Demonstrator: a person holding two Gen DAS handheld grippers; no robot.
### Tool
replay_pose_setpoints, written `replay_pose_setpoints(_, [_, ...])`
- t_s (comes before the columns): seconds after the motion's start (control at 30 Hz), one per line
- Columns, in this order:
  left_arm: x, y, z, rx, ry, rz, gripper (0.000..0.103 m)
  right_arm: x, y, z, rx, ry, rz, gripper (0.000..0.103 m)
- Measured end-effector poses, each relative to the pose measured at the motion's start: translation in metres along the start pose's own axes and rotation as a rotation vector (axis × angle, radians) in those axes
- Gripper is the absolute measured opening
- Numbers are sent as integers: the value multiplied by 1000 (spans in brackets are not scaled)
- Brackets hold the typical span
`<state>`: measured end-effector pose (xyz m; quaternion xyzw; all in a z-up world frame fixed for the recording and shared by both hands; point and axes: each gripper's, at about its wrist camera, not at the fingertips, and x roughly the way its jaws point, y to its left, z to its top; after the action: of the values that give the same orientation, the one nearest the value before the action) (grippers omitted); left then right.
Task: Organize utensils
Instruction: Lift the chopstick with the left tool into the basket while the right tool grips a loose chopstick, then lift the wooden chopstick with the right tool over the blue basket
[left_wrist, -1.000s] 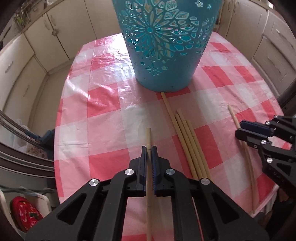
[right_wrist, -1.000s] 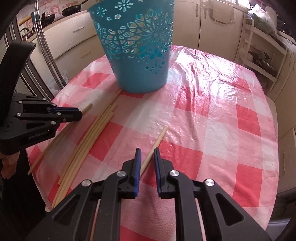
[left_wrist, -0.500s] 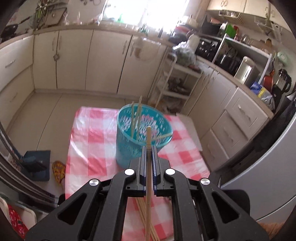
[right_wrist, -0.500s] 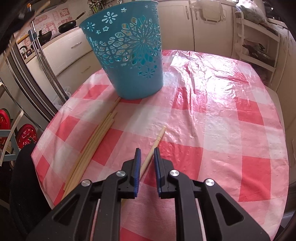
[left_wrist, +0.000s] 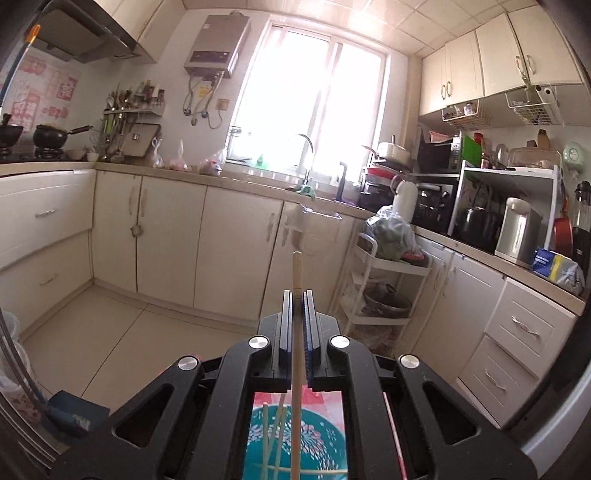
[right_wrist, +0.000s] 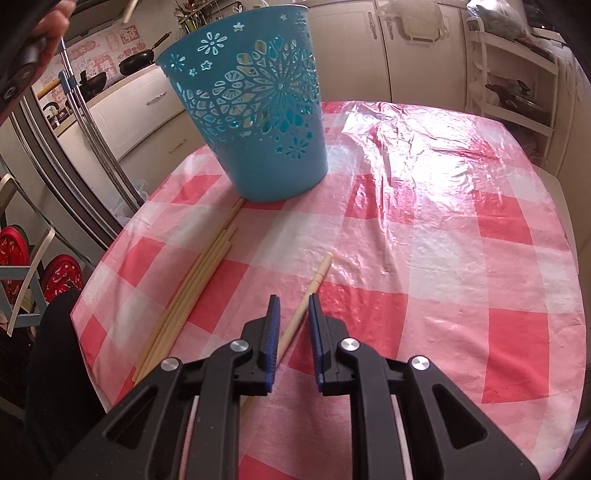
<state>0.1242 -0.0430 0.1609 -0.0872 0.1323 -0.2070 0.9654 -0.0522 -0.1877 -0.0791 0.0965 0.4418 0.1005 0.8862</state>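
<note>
My left gripper (left_wrist: 297, 295) is shut on a wooden chopstick (left_wrist: 296, 273) and holds it upright, high over the teal cut-out basket (left_wrist: 299, 439); a few chopsticks stand inside the basket. In the right wrist view the basket (right_wrist: 255, 110) stands on the red-and-white checked tablecloth (right_wrist: 424, 236). My right gripper (right_wrist: 293, 301) is open, low over the table, its jaws either side of a single chopstick (right_wrist: 314, 286). A bundle of several chopsticks (right_wrist: 195, 288) lies to the left of it.
The table's front-left edge (right_wrist: 110, 369) is close to the chopstick bundle. Kitchen cabinets (left_wrist: 207, 251), a white trolley (left_wrist: 384, 291) and a counter with appliances (left_wrist: 513, 236) surround the table. A metal rack (right_wrist: 74, 147) stands left of the table.
My left gripper has lifted its chopstick off the table and tilted level above the basket. My right gripper has stayed open over the single chopstick.
</note>
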Motion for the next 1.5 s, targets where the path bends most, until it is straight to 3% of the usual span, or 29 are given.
replay_pose_setpoints(0.1, [22, 2, -5, -5, -27, 50, 5, 1, 1, 1, -5, 1, 7, 20])
replay_pose_setpoints(0.23, [50, 9, -24, -11, -4, 105, 5, 1, 6, 0, -41, 1, 0, 27])
replay_pose_setpoints(0.37, [69, 16, -52, 0, 55, 133, 5, 3, 15, 0, -80, 0, -18, 34])
replay_pose_setpoints(0.53, [72, 22, -81, 19, 143, 153, 6, 3, 14, 0, -77, 0, -11, 35])
replay_pose_setpoints(0.6, [69, 25, -88, 23, 179, 163, 12, 3, 13, 0, -68, -1, -5, 35])
replay_pose_setpoints(0.73, [45, 35, -94, 3, 188, 194, 46, 2, 8, 1, -29, 1, 25, 35])
replay_pose_setpoints(0.87, [7, 53, -96, -26, 181, 217, 62, 0, 2, 2, 21, 11, 40, 30])
replay_pose_setpoints(0.97, [-21, 70, -105, -52, 194, 233, 65, 1, 13, 3, -36, 23, -35, 26])
replay_pose_setpoints(1.03, [-36, 81, -112, -67, 216, 243, 65, 3, 25, 2, -139, 41, -87, 19])
replay_pose_setpoints(1.07, [-43, 87, -117, -75, 227, 248, 65, 4, 31, 1, -194, 56, -95, 12])
replay_pose_setpoints(1.13, [-59, 96, -126, -90, 250, 253, 65, 4, 36, 2, -261, 98, -64, 8])
replay_pose_setpoints(1.3, [-92, 111, -146, -100, 291, 271, 66, 4, 27, 7, -208, 159, -61, 8])
replay_pose_setpoints(1.5, [-115, 118, -170, -136, 354, 282, 72, 3, 37, 2, -210, 153, -147, 7])
